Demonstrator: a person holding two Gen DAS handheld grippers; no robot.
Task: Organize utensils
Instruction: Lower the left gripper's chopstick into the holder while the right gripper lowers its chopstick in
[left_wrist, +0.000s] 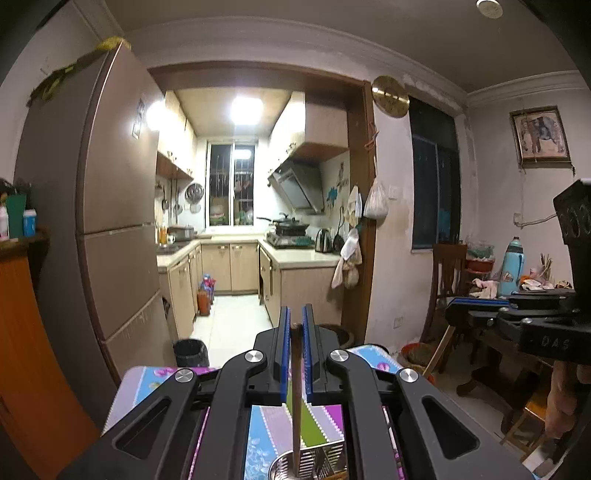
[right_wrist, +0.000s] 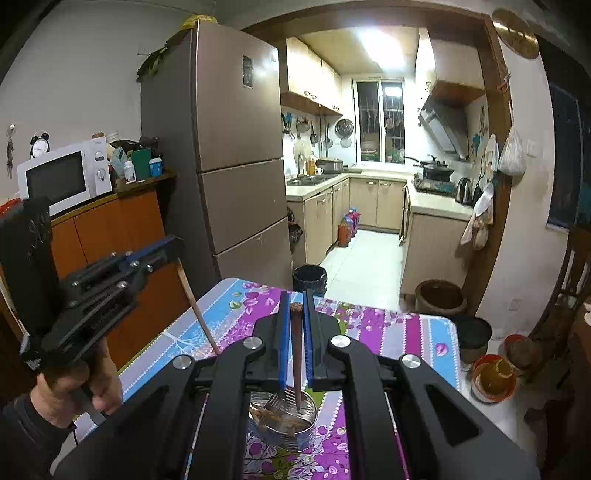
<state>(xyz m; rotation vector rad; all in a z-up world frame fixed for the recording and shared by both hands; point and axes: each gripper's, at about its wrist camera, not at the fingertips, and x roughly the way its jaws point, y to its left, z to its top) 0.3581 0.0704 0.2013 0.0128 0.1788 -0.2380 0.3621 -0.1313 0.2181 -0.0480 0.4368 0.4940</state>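
Observation:
My left gripper (left_wrist: 295, 325) is shut on a wooden chopstick (left_wrist: 296, 391), held upright with its lower end over a perforated metal utensil holder (left_wrist: 325, 459) at the frame's bottom. It also shows in the right wrist view (right_wrist: 173, 247), with the chopstick (right_wrist: 197, 306) slanting down. My right gripper (right_wrist: 295, 306) is shut on a dark wooden chopstick (right_wrist: 296, 354) whose lower end reaches into a round metal tin (right_wrist: 284, 421) holding a fork (right_wrist: 273, 400) and other wooden utensils. The right gripper appears in the left wrist view (left_wrist: 458, 306) at the right.
The table has a flowery purple and blue cloth (right_wrist: 388, 332). Beyond it stand a black bin (right_wrist: 309, 277), a fridge (right_wrist: 236, 155), an orange cabinet (right_wrist: 122, 229) with a microwave (right_wrist: 64, 177), and the kitchen. Pots and bowls (right_wrist: 493, 376) sit on the floor at right.

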